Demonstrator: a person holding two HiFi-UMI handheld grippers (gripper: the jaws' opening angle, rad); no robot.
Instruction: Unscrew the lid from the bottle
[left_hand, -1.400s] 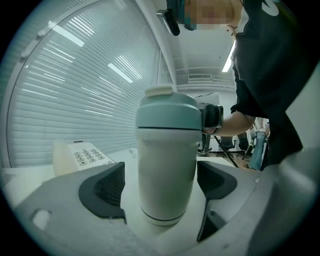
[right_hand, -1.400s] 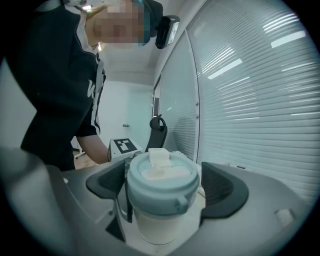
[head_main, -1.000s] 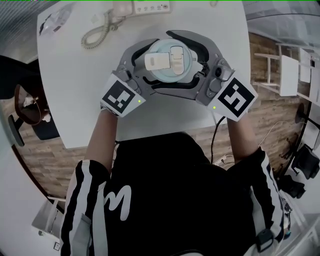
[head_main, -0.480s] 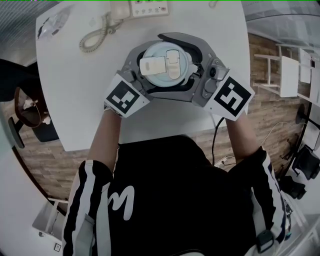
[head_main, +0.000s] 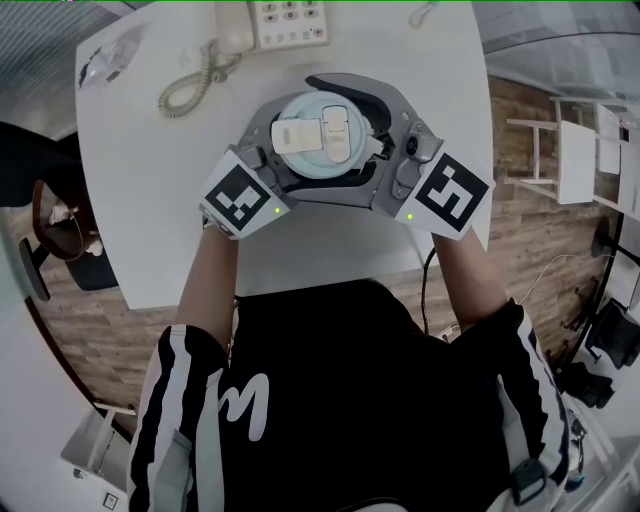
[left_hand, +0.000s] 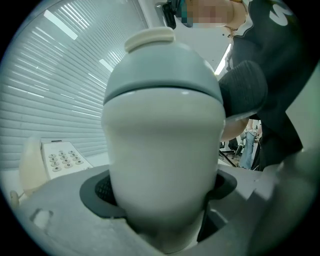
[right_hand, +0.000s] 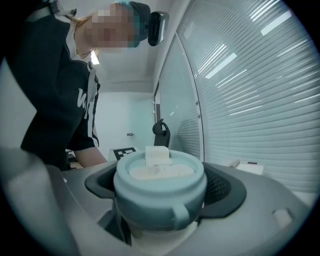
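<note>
A white bottle (left_hand: 165, 145) with a pale blue flip-top lid (head_main: 322, 135) stands upright on the white table (head_main: 330, 250). Both grippers meet around it from the near side. My left gripper (head_main: 300, 150) is shut on the bottle's white body, which fills the gap between its grey jaws in the left gripper view, with the lid (left_hand: 162, 70) above them. My right gripper (head_main: 350, 130) is shut on the lid (right_hand: 160, 187), its dark pads (right_hand: 225, 192) pressed to the rim on both sides. A strip of the bottle's body (right_hand: 165, 237) shows below the lid.
A desk phone (head_main: 285, 20) with a coiled cord (head_main: 190, 85) lies at the table's far edge, just beyond the bottle. A clear plastic bag (head_main: 105, 55) sits at the far left corner. The person's body stands against the near edge. Wooden floor and chairs surround the table.
The bottle and both grippers have shifted together a little away from the person, toward the phone. Both grips have held. Whether the lid has turned on the bottle I cannot tell.
</note>
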